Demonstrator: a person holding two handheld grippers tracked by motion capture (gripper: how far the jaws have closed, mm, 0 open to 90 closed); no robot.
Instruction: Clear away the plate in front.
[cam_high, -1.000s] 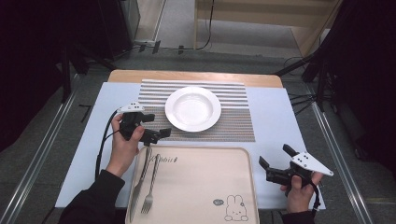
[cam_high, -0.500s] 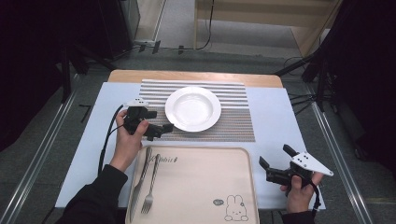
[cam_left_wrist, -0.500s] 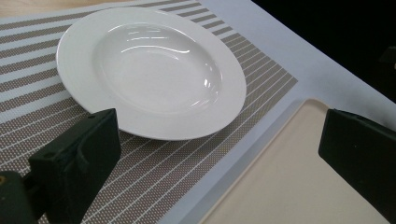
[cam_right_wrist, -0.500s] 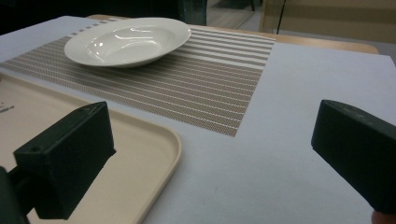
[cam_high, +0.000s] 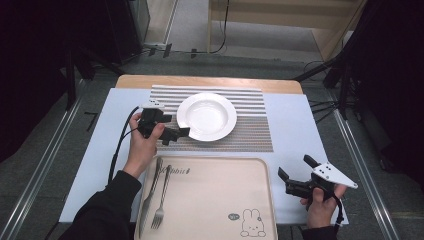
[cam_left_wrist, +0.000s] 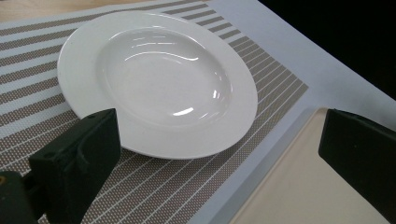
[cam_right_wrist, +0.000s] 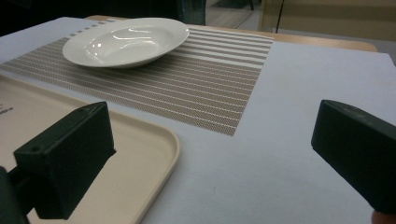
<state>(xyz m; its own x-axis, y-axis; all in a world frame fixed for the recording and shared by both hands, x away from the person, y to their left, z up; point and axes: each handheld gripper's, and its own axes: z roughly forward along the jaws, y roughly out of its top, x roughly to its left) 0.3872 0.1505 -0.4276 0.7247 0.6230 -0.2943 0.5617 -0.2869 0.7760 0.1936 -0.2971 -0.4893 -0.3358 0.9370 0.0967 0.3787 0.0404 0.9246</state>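
The plate (cam_high: 206, 116), a single deep white one, sits on one striped placemat (cam_high: 250, 132) towards the far side of the bench (cam_high: 300, 125), which is covered by a pale sheet. Nearer the person lies one beige tray (cam_high: 220, 200) carrying one knife (cam_high: 150, 192) and one fork (cam_high: 161, 200) at its left end. The left hand-held gripper (cam_high: 181, 133) has its jaws wide apart, straddling the plate's near-left rim without gripping it. The right hand-held gripper (cam_high: 295, 175) hovers open and empty just right of the tray, well apart from the plate.
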